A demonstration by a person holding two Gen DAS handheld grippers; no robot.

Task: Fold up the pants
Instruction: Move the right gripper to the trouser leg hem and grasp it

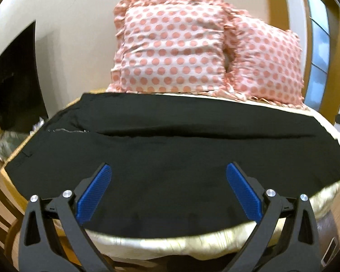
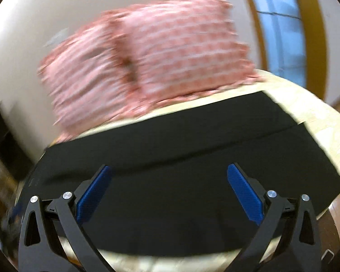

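Honestly, with the black pants spread flat across the bed before the spotted pillows, both left claw and right claw gape wide, empty, so a shallow pinch might catch only one layer and skew the fold.
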